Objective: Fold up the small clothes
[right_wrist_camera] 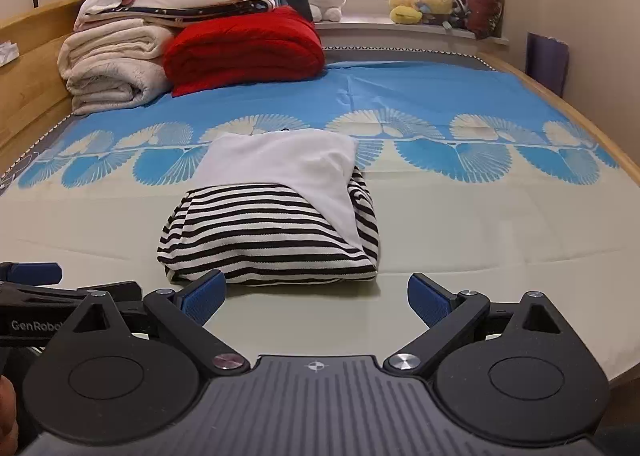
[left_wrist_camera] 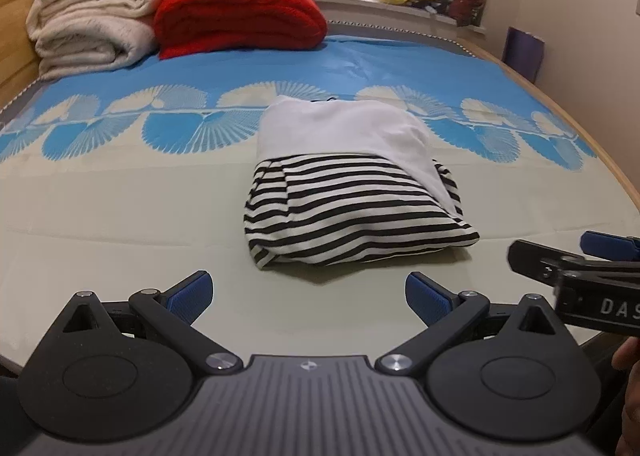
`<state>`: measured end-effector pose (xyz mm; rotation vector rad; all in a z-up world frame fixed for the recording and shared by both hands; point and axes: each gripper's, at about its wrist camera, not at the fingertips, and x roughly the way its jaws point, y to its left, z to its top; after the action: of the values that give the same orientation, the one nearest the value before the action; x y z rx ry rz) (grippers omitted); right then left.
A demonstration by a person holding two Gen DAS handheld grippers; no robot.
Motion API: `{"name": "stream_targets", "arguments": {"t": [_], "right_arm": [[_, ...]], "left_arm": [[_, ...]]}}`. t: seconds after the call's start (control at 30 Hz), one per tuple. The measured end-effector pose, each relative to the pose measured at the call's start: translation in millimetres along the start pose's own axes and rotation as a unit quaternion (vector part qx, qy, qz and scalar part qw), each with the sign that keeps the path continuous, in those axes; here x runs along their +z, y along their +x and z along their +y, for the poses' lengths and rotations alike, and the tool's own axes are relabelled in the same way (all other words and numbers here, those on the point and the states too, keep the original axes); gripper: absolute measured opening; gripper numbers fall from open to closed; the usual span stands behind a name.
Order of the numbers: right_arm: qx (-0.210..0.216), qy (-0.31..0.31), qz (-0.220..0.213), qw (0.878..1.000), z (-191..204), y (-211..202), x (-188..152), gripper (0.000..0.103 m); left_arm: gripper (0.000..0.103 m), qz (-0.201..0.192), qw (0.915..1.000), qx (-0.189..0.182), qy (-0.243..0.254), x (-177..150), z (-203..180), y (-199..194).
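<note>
The black-and-white striped knit garment with a plain white panel (left_wrist_camera: 352, 191) lies folded into a compact bundle on the pale cream front part of the blue-and-cream patterned bed sheet (left_wrist_camera: 120, 207), near the middle of the bed and well apart from the stacked bedding at the far end. The white panel covers its far half and drapes down one side; the striped part faces both cameras. The left gripper (left_wrist_camera: 308, 296) is held short of the bundle's near edge, its blue-padded fingers (left_wrist_camera: 192, 296) spread wide with nothing between them and clear of the cloth. The right gripper (right_wrist_camera: 316, 298) stands likewise, just beside the left one, fingers released and empty; in its own view one finger overlaps the bundle's near hem, though contact cannot be confirmed. Judgement: the fold of this piece appears complete and the garment set down, so the step in hand is the release and withdrawal. The white flap hangs slightly askew on one side. The next move calls either for squaring that flap or for fetching a further garment; none is visible in either view. A folded red knitted blanket (left_wrist_camera: 240, 15) and rolled cream blankets (left_wrist_camera: 92, 27) sit at the headboard end, untouched.
</note>
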<state>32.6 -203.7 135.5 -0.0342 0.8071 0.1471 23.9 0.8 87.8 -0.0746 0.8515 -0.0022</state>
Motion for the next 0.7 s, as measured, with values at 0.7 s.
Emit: {"name": "stream_targets", "arguments": {"t": [0.7], "right_arm": [[-0.001,-0.002,0.009,1.000,7,12,-1,0.097]], "left_arm": [[0.102,0.005,0.9999,-0.001,-0.016,3,6,12]]}}
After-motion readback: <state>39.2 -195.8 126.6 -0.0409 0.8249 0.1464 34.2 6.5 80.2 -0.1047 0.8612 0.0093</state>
